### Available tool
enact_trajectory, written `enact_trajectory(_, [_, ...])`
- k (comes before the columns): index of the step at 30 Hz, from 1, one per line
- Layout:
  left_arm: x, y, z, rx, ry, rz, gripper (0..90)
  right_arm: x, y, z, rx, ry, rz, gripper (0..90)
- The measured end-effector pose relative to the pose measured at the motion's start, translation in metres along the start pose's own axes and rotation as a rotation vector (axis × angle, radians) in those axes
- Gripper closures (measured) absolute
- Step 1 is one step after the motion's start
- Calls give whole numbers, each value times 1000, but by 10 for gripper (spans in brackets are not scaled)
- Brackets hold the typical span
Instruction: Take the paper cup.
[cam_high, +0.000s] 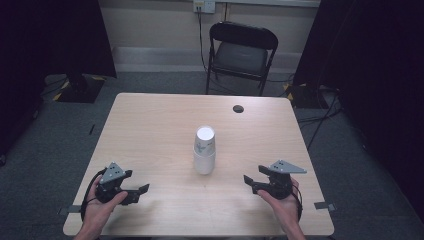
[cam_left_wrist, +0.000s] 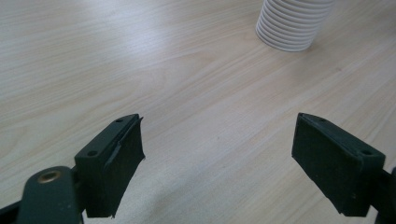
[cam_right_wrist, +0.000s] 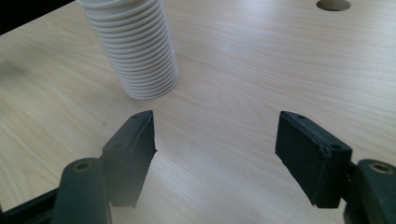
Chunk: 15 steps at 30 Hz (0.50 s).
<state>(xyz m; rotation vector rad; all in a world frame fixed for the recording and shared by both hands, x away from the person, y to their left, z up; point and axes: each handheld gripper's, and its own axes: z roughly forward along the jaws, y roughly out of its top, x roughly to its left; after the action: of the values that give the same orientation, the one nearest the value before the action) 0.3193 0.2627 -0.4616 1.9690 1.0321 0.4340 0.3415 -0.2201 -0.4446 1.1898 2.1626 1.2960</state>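
From the high view, a stack of white paper cups (cam_high: 205, 150) stands upside down near the middle of the light wooden table (cam_high: 150, 130). The top cup's flat round base faces up, and a small greenish print shows on its side. The stack tapers upward and leans slightly away from the camera's foot. The left gripper (cam_high: 136, 192) rests low at the near left of the table, held in the person's left hand (cam_high: 102, 207), with its jaws spread and nothing between them. The right gripper (cam_high: 250, 182) sits at the near right in the right hand (cam_high: 282, 202), jaws likewise parted and empty, pointing toward the stack. Both grippers are well apart from the cups. A round cable hole (cam_high: 238, 108) marks the far right of the tabletop, and a black folding chair (cam_high: 240, 52) stands beyond the table.

In the left gripper view, the two black jaws stand wide apart over bare wood grain, gripping nothing. The lower part of the cup stack (cam_left_wrist: 292, 25) shows at the upper right, its many rolled rims layered as close white ridges.

In the right gripper view, the jaws are again open with only tabletop between them. The stack (cam_right_wrist: 135, 46) stands just beyond the left jaw, not touching it, its ribbed rims widening toward the table. The cable hole (cam_right_wrist: 333, 4) appears at the top right.
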Motion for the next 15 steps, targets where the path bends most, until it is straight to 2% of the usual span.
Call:
enact_trajectory(9, [0, 1, 0, -5, 7, -8, 162, 10, 16, 6, -15, 36, -28, 233])
enact_trajectory(15, [-1, 1, 1, -7, 3, -6, 162, 21, 32, 12, -42, 68, -59, 224])
